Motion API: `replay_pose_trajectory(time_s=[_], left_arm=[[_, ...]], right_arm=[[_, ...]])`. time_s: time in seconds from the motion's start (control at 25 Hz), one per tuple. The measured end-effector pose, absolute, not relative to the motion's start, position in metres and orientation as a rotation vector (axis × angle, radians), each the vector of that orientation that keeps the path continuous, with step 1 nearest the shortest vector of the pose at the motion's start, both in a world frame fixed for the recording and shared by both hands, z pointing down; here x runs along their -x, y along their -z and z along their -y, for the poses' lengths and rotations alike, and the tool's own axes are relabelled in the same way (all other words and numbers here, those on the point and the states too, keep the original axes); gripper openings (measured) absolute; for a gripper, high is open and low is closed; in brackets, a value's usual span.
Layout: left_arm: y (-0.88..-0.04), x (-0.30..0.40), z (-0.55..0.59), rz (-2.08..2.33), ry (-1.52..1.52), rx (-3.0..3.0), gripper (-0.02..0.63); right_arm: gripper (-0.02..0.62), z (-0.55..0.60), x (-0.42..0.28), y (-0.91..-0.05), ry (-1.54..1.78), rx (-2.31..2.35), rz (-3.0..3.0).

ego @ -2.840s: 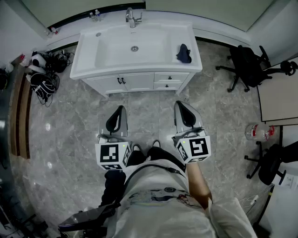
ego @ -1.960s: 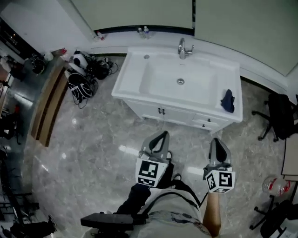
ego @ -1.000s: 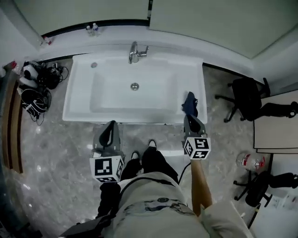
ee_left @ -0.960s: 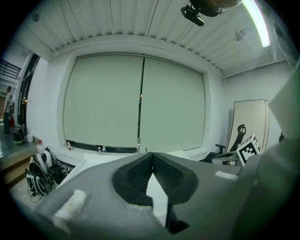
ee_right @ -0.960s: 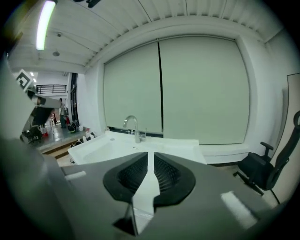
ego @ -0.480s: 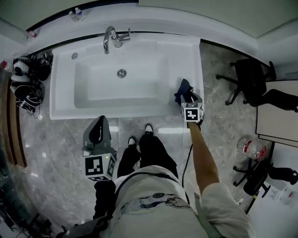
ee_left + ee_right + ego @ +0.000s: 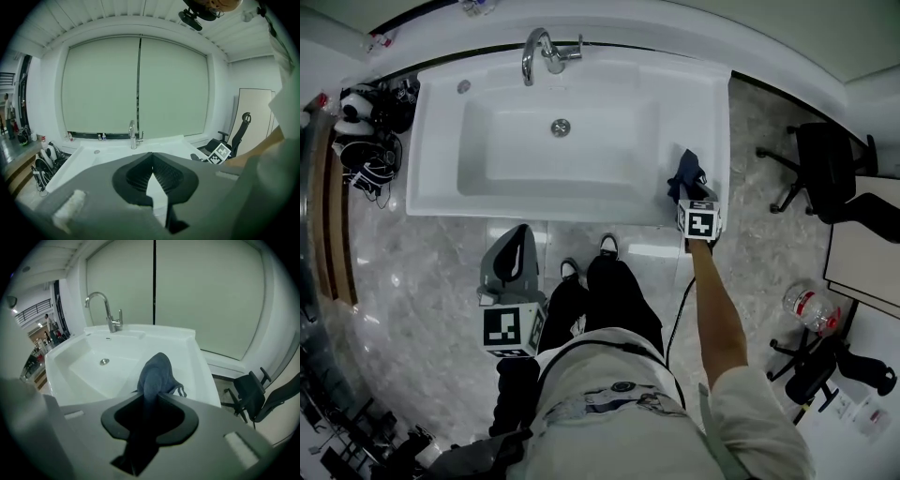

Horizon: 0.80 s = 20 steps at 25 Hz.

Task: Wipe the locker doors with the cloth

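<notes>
Right gripper (image 7: 151, 398): jaws clamped on the dark blue cloth (image 7: 157, 373), with the fabric pinched in the slot and bunched into a hump just past the tips. In the head view the right gripper (image 7: 690, 192) sits at the front right corner of the sink (image 7: 431, 192), arm stretched out, and the cloth (image 7: 686, 172) lies on the sink's right ledge (image 7: 196, 359). Can't tell if the cloth is clear of the ledge or resting on it.

Left gripper (image 7: 152, 153): tips together, nothing between them. It hangs low by the person's left leg in the head view (image 7: 521, 234), well apart from the sink.

Progress, as a judgement: very start. Cloth is grasped and no wiping is done. No door is in contact with anything, and no view shows the cabinet front under the sink. All of the door wiping is left.

Cloth orientation: the long axis runs front to back along the right ledge, in line with the jaws. The gripped end is nearest the person and the free end points toward the back wall. A loose strand trails off its right side.
</notes>
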<state>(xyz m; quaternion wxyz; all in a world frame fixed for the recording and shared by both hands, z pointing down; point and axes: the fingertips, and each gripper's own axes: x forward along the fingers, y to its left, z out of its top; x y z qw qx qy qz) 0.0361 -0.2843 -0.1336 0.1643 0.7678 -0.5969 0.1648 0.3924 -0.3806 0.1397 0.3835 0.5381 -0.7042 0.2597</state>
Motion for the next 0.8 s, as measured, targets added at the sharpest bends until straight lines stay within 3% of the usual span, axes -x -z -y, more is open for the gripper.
replay_pose_trajectory(time_s=[0.4, 0.8], left_arm=[[0.143, -0.013, 0.241, 1.700, -0.389, -2.239, 0.002], [0.158, 0.049, 0.136, 1.661, -0.354, -2.335, 0.002]], right_arm=[[0.084, 0.336, -0.322, 0.007, -0.499, -1.566, 2.092], [0.084, 0.200, -0.221, 0.127, -0.312, -1.699, 2.271]])
